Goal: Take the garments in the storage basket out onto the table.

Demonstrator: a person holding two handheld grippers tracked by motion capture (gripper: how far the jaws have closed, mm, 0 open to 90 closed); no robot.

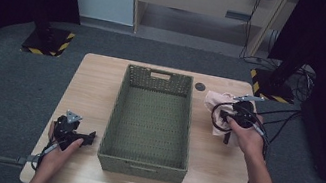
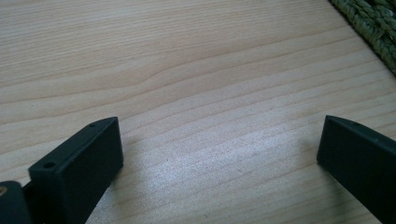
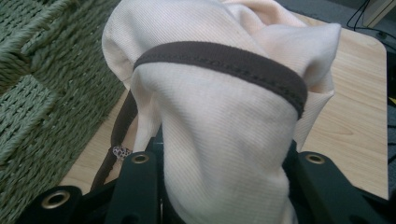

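A pale pink cloth [image 1: 213,103] with a dark brown trim lies bunched on the wooden table [image 1: 96,85], just right of a green woven basket [image 1: 113,113]. My right gripper [image 1: 226,117] is shut on this cloth. In the right gripper view the cloth [image 3: 219,116] bulges up between the two black jaws of the right gripper [image 3: 224,163], with the basket's wall [image 3: 46,70] close on the left. My left gripper [image 1: 91,135] rests low at the table's front left, beside the basket. Its fingers [image 2: 88,154] stand wide apart over bare wood, so the left gripper [image 2: 219,135] is open and holds nothing.
A small dark round disc [image 1: 199,86] lies near the basket's far right corner. Black cables [image 1: 278,117] trail off the table's right edge. A corner of the basket [image 2: 373,23] shows ahead of the left gripper. Two striped stand bases [image 1: 48,42] sit on the floor beyond.
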